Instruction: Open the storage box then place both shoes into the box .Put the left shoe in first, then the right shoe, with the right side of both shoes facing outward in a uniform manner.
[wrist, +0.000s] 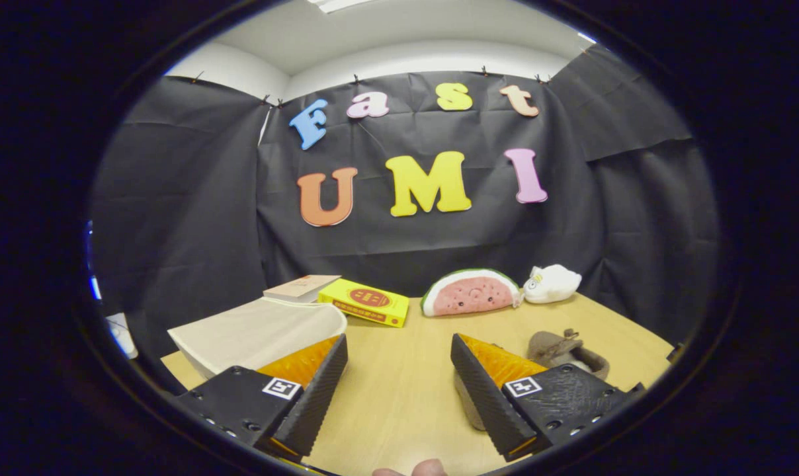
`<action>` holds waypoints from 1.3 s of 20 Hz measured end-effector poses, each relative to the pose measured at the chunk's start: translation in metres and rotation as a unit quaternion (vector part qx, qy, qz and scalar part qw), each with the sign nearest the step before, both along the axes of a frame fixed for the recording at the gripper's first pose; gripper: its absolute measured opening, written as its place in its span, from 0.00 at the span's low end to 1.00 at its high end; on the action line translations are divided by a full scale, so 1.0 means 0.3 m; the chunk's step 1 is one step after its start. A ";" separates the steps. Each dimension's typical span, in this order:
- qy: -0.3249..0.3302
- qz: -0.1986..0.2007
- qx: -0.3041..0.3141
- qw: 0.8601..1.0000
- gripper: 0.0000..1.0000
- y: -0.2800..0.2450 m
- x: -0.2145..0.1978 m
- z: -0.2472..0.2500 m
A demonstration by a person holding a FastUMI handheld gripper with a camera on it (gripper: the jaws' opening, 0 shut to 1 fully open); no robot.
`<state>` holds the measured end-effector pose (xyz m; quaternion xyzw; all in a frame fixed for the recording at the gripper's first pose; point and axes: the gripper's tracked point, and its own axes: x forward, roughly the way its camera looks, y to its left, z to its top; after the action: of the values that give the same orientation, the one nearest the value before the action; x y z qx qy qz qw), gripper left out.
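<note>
Held apart over the wooden worktop [399,370], the gripper [399,360] is released, with nothing caught between its two black fingers [320,390]; only bare wood is seen in the gap. Behind the left finger, the cream-coloured storage box [254,334] is seen with its lid still closed. Behind the right finger, one brown shoe [565,354] is found lying on the worktop, partly hidden by the finger; a second shoe cannot be made out with certainty. Farther back, a yellow box [366,302] is placed beside a pale book [301,287], and a watermelon-slice plush [471,291] and a small white plush [550,283] are set along the black cloth wall [188,218].
</note>
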<state>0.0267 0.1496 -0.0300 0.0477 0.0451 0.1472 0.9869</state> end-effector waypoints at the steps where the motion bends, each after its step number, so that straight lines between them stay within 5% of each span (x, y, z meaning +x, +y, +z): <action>1: 0.009 0.011 0.012 1.000 0.96 0.039 0.008 -0.013; 7: 0.069 0.076 0.085 0.991 0.96 0.254 0.038 -0.075; 26: 0.199 0.140 0.240 0.940 0.95 0.460 0.081 -0.158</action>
<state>0.0512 0.2877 -0.0776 0.3047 0.2104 0.2783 0.8863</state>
